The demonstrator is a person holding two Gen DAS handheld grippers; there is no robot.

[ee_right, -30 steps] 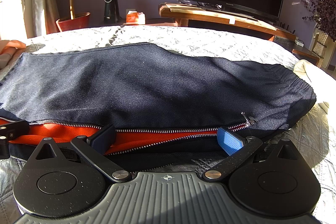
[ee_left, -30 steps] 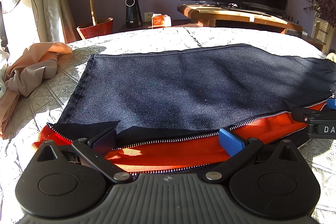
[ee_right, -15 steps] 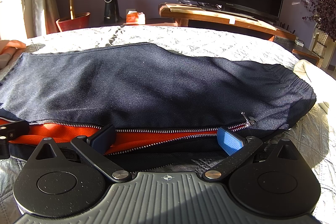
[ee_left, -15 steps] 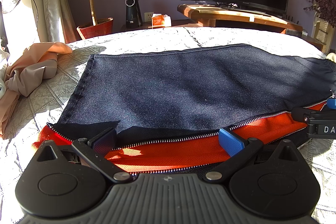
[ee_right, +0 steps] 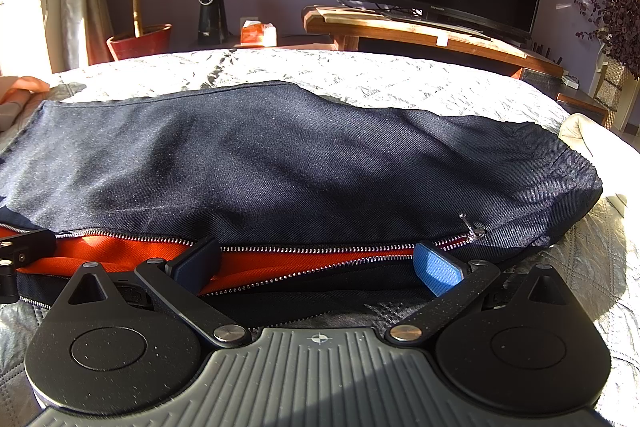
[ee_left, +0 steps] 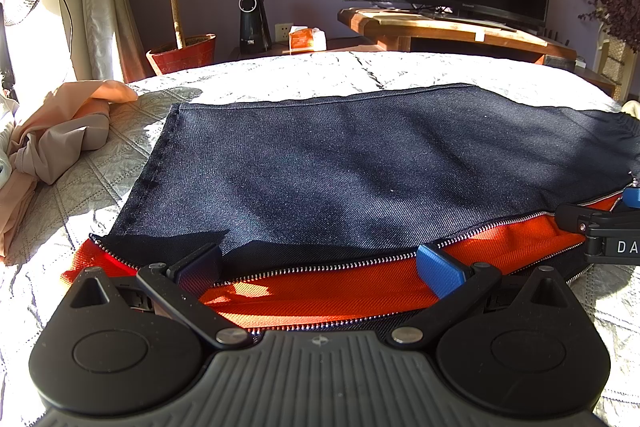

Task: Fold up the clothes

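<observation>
Dark denim garment (ee_left: 360,163) lies flat on the bed (ee_left: 320,71), orange-lined zip edge nearest. Left gripper (ee_left: 320,269) and right gripper (ee_right: 318,263), jaws spread, grasping nothing. Pinch both layers evenly, then lift together.

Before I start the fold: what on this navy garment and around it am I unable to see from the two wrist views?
- Navy garment, near hem: both views, covered by each claw's body.
- Its underside and back layer: hidden by the top denim.
- Left claw and right claw: open, but contact with the orange lining cannot be told.
- Peach clothing: left wrist view, cut off by the left edge.
- Pale item: right wrist view, overexposed, cut off.
</observation>
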